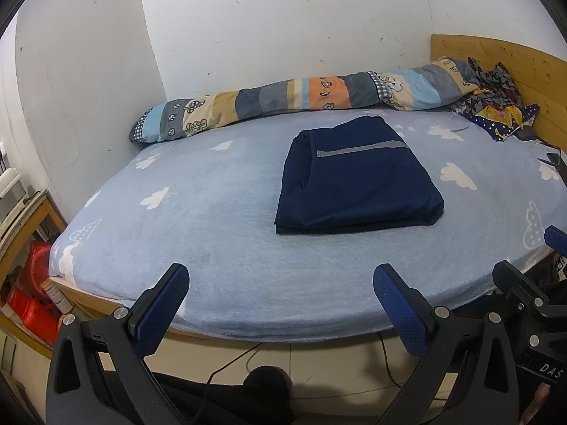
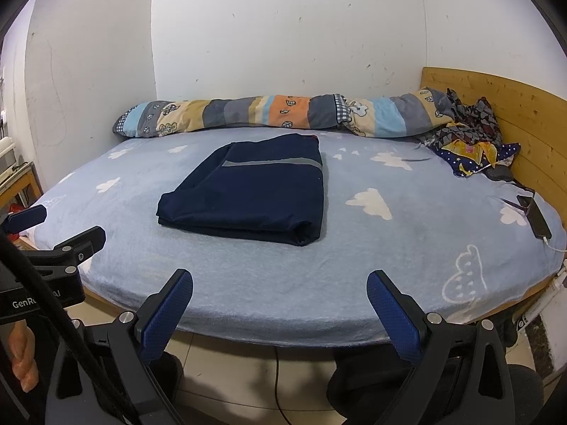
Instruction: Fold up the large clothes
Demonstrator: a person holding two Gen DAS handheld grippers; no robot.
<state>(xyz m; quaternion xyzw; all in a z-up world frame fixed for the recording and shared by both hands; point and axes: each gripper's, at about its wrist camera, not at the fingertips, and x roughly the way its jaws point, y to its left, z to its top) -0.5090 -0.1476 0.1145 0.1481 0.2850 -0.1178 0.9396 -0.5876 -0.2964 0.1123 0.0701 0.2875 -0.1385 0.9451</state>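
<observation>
Since the navy garment (image 1: 358,177) already lies as a tidy layered rectangle mid-bed on the cloud-print sheet (image 1: 212,191), folding looks essentially finished. Both the left gripper (image 1: 280,301) and right gripper (image 2: 280,304) hang released and empty at the near edge, well apart from it.

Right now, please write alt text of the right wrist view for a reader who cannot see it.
A folded navy garment lies flat on a light blue bedsheet with white clouds. The right claw hangs open at the near bed edge, holding nothing. A rolled striped quilt lies along the wall.
</observation>
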